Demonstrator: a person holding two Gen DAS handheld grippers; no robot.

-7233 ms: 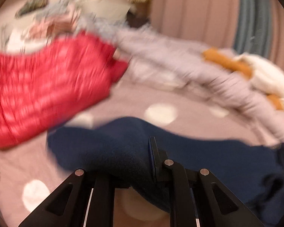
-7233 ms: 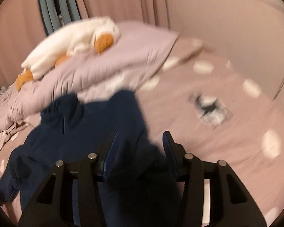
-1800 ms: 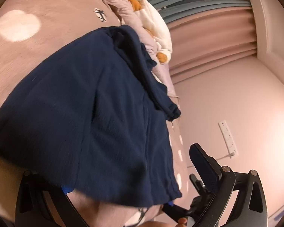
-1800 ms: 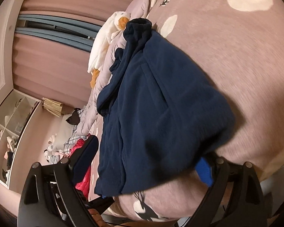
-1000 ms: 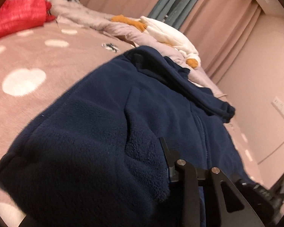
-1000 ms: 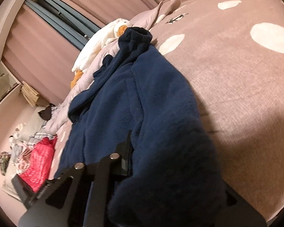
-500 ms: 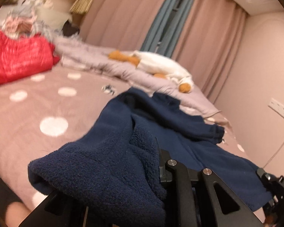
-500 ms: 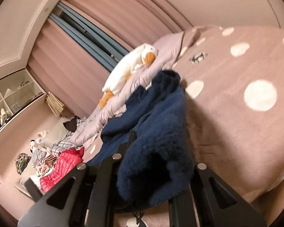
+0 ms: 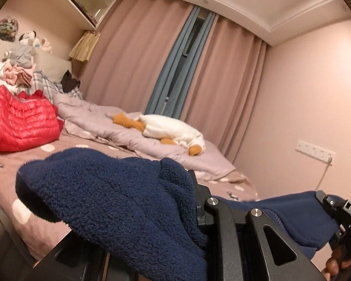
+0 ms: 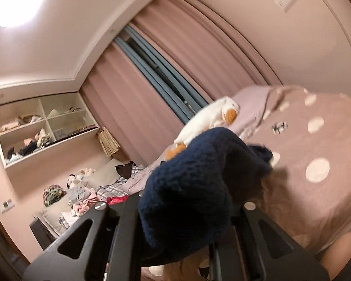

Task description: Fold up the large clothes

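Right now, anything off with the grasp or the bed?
Both grasps look sound: the left tool and the right tool are each shut on the navy fleece jacket. The bed is cluttered, with a red puffer jacket in a heap and a plush goose on the rumpled duvet.

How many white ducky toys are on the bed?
1. The white plush duck lies on the lilac duvet at the far side of the bed, in front of the curtains. Others could be hidden behind the navy fleece.
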